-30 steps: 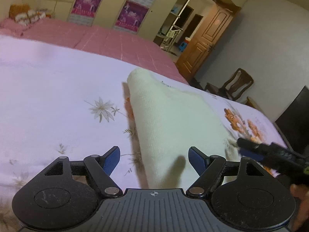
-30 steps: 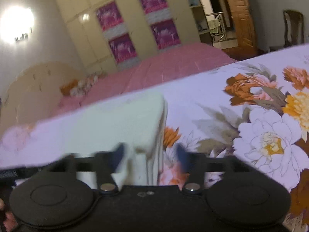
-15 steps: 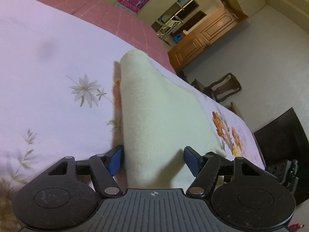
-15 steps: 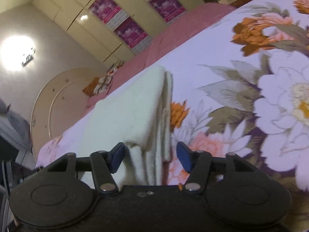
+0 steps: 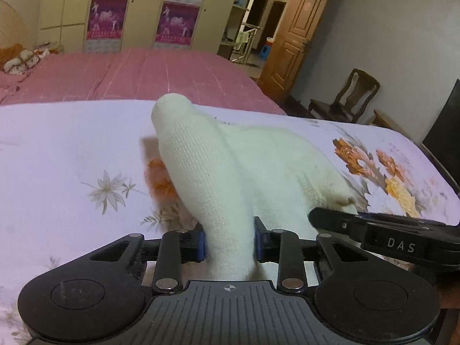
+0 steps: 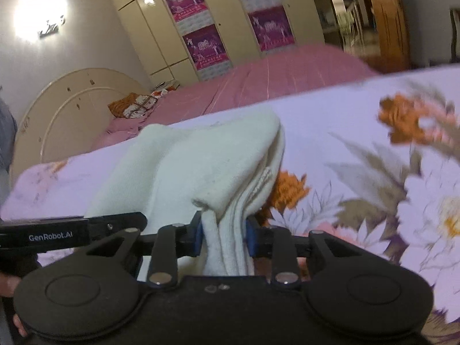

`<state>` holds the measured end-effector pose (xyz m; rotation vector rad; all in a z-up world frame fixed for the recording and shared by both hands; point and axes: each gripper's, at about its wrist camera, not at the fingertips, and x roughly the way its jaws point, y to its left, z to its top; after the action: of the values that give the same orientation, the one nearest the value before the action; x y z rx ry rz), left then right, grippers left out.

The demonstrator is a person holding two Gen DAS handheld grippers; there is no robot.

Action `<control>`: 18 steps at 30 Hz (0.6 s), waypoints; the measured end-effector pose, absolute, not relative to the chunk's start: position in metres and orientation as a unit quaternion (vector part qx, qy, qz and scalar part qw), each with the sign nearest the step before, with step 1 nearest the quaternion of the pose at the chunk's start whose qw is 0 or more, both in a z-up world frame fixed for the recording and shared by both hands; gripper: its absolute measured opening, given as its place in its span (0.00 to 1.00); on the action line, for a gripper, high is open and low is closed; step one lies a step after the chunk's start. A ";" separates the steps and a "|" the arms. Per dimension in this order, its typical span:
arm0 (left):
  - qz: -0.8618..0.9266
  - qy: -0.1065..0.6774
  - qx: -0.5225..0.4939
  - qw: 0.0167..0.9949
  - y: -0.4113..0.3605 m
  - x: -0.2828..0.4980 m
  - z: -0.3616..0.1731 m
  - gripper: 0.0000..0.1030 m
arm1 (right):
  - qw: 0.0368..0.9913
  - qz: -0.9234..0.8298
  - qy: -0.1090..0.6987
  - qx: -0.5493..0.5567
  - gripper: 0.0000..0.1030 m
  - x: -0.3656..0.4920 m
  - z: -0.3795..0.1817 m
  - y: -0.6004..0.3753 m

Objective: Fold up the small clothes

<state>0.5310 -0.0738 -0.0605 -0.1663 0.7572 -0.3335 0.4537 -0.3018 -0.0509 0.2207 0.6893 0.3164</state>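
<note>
A cream knit garment [image 5: 244,155], folded into layers, lies on the lilac floral sheet [image 5: 72,149]. My left gripper [image 5: 229,243] has its jaws closing on the garment's near left corner, and the blue pads press the bunched cloth from both sides. In the right wrist view the same cream garment [image 6: 201,166] shows its stacked edges. My right gripper [image 6: 223,234] is closing on the near right corner, pads squeezing the layers. Both near corners are lifted off the sheet. The right gripper's finger [image 5: 373,230] crosses the left wrist view at the right.
A pink bedspread [image 5: 129,74] covers the far half of the bed, with a patterned pillow [image 5: 20,60] at its head. A wardrobe with posters [image 5: 138,8] stands behind. A wooden chair [image 5: 353,97] and door are at the right.
Both grippers went from wide open around the garment's near corners to closed on the cloth. The corners have risen from the sheet and the cloth is bunched up.
</note>
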 end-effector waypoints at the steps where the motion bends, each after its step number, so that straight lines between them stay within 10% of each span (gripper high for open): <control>1: -0.162 0.366 -0.081 0.913 -0.068 0.527 -0.057 0.30 | 0.925 0.153 0.333 0.103 0.26 0.450 -0.049 -0.300; 18: -0.118 0.327 -0.036 0.937 0.039 0.443 0.000 0.29 | 0.933 0.200 0.293 0.063 0.26 0.410 0.001 -0.220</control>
<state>0.4434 0.0389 0.0001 -0.0731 0.6688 -0.2413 0.4098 -0.2199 0.0010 0.1286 0.6005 0.4099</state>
